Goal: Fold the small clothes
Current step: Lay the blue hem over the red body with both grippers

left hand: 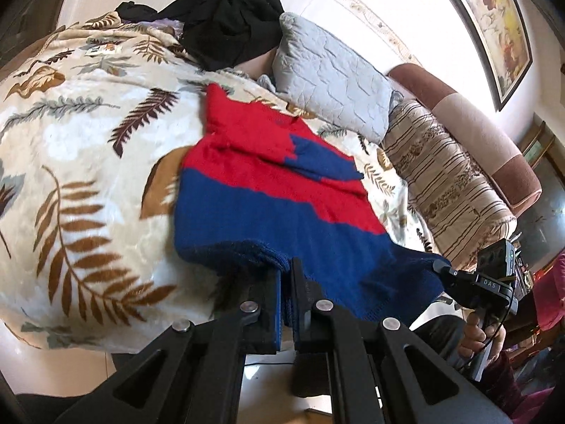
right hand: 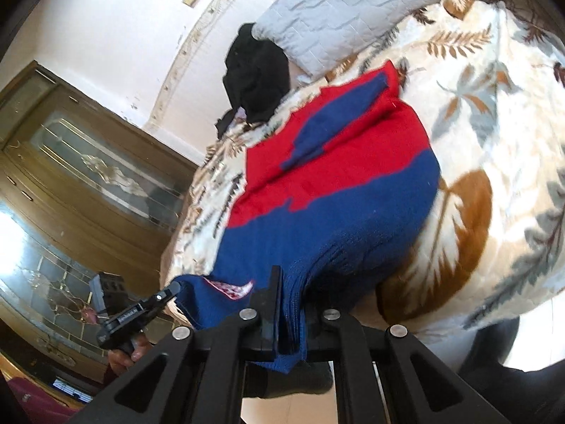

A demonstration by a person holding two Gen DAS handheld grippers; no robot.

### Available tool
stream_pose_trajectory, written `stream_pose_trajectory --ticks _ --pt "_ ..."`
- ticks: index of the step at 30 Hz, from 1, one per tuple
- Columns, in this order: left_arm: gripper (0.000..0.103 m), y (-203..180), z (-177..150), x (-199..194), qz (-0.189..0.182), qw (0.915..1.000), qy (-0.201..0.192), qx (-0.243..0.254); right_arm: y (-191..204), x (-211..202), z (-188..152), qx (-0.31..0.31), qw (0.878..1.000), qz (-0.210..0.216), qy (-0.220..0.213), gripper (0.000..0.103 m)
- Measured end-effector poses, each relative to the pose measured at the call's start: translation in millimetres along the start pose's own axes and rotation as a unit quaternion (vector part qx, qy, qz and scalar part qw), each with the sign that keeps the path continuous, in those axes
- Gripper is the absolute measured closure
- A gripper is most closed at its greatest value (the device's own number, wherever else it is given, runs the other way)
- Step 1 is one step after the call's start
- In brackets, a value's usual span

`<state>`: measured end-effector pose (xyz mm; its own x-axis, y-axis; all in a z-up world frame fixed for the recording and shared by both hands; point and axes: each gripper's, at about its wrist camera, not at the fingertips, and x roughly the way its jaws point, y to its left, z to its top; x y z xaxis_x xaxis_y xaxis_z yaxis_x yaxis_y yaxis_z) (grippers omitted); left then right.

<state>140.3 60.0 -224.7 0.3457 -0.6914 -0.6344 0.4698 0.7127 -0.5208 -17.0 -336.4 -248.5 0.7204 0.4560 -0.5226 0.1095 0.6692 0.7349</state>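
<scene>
A red-and-blue knitted sweater [left hand: 282, 190] lies on a plush leaf-print blanket [left hand: 88, 183], its ribbed blue hem raised at the near edge, pinched by the left gripper [left hand: 286, 282] and right gripper [right hand: 287, 304]. Beyond lie a quilted grey pillow [left hand: 332, 81] and what appears to be crumpled black clothing [left hand: 229, 24].

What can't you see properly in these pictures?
- Sweater hem: both views, hidden inside each claw, left claw, right claw.
- Black clothes: left view, too crumpled to name.
- Wall picture: left view, cut off by the edge.
- Sweater label: right view, too blurred to read.
</scene>
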Motion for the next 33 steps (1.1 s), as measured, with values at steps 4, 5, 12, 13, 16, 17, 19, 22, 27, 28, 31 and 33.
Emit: stream_pose_trajectory --ticks 4,5,12,13,16,17,19,22,27,28,31,33 --pt "0.099 2 20 -3 -0.007 0.9999 -0.011 -0.006 13 -3 21 -0.012 1.0 0.004 -0.016 0.095" --pt "0.099 2 25 -3 -0.007 0.9998 -0.015 -0.008 15 -3 28 -0.013 1.0 0.006 -0.02 0.095" --pt "0.099 9 87 -5 0.005 0.998 -0.062 -0.01 22 -1 88 -0.02 0.998 0.003 -0.063 0.095" --pt "0.099 10 100 -1 0.01 0.9976 -0.068 -0.008 22 0 99 -0.018 0.997 0.003 -0.072 0.095" --pt "0.099 15 132 15 0.018 0.9968 -0.077 -0.011 19 6 133 -0.014 0.995 0.001 -0.096 0.095" --pt "0.099 17 146 25 0.019 0.9968 -0.077 -0.011 17 10 146 -0.011 0.994 0.0 -0.104 0.095" --pt "0.099 18 167 46 0.023 0.9971 -0.072 -0.005 12 19 169 -0.004 0.993 -0.002 -0.115 0.095" --pt "0.099 20 180 67 0.034 0.9971 -0.067 -0.003 0 40 200 -0.001 0.993 -0.024 -0.112 0.095" --pt "0.099 29 172 92 0.043 0.998 -0.045 -0.003 -36 87 213 0.016 0.997 -0.068 -0.025 0.09" --pt "0.099 30 171 93 0.046 0.998 -0.043 -0.005 -44 93 213 0.024 0.998 -0.063 -0.013 0.088" --pt "0.099 32 169 89 0.047 0.9978 -0.046 -0.008 -65 112 208 0.043 0.997 -0.06 0.015 0.032" --pt "0.099 31 169 84 0.043 0.9977 -0.051 -0.007 -69 122 202 0.054 0.997 -0.046 0.035 0.031"
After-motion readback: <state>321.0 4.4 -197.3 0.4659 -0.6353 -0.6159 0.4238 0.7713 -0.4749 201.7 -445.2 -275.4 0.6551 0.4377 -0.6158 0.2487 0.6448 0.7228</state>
